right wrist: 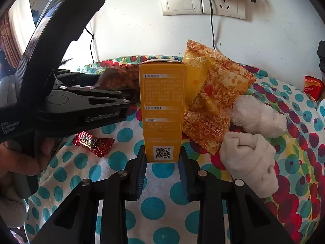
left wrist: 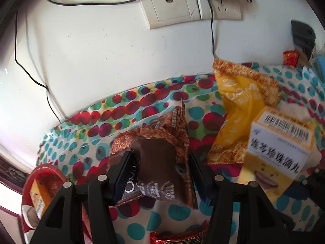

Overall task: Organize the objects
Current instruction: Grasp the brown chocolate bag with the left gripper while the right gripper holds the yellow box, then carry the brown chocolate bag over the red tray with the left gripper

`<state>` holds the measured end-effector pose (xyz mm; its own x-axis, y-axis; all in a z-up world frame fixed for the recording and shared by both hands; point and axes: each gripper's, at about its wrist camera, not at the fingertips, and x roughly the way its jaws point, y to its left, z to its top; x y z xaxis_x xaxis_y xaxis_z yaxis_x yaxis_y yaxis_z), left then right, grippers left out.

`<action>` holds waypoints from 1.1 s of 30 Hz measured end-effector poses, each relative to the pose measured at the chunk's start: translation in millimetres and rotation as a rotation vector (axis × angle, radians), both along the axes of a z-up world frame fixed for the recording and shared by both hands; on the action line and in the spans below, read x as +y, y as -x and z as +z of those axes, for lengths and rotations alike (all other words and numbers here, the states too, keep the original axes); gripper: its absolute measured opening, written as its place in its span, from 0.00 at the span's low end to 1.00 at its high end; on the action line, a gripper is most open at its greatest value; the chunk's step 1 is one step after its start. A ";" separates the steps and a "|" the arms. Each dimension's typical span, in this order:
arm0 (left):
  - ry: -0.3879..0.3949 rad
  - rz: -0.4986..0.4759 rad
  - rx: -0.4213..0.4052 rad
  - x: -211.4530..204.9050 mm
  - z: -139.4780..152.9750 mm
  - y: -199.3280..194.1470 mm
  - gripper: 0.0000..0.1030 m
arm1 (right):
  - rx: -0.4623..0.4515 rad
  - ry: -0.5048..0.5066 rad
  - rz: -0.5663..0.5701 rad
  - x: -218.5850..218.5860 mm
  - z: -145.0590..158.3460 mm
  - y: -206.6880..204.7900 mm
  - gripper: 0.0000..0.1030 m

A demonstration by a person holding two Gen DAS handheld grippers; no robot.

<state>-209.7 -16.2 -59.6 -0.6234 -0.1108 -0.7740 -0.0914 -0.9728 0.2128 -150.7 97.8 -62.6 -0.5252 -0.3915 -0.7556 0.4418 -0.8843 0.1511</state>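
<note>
- Right gripper [right wrist: 162,160] clamped on the lower end of an upright yellow box [right wrist: 162,109], held above the dotted cloth [right wrist: 162,201].
- Left gripper [left wrist: 158,174] spread wide, jaws either side of a brown snack packet [left wrist: 160,162] lying on the cloth.
- Red candy [right wrist: 92,143] left of the box; rolled white socks [right wrist: 249,158] right.
- Orange snack packet [right wrist: 211,101] behind the box, toward the cloth's far edge by the wall.

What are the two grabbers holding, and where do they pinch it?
Right gripper pinches the yellow box at its bottom end. Left gripper holds nothing; its jaws stand open around the brown packet.
</note>
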 end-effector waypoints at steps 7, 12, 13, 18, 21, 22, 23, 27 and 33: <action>-0.055 0.011 0.025 -5.8 5.7 -7.9 0.42 | -0.006 0.005 -0.001 -2.7 -0.5 -2.0 0.28; -0.058 0.007 0.026 -5.4 6.2 -18.0 0.39 | -0.013 0.003 -0.009 -5.8 -1.3 -3.4 0.29; -0.061 0.006 0.025 -6.0 6.8 -20.1 0.38 | -0.015 0.005 -0.012 -6.2 -1.4 -3.7 0.29; -0.086 0.011 0.025 -8.6 9.0 -32.7 0.38 | -0.006 0.010 -0.025 -2.9 2.5 -1.1 0.34; -0.073 0.003 0.031 -4.7 9.9 -41.3 0.38 | 0.020 0.017 -0.022 0.7 5.3 -4.7 0.32; -0.067 -0.002 0.033 -3.1 10.7 -44.0 0.38 | 0.033 0.011 -0.015 -1.6 7.0 -7.4 0.28; -0.068 -0.002 0.037 -2.0 12.0 -46.7 0.38 | 0.038 0.008 -0.010 -2.8 8.1 -7.9 0.28; -0.100 -0.004 0.045 0.5 18.4 -56.5 0.38 | 0.049 -0.023 -0.007 -11.0 7.7 -10.0 0.27; -0.096 -0.017 0.064 8.4 25.6 -75.1 0.38 | 0.039 -0.014 -0.024 -3.1 11.2 -8.5 0.28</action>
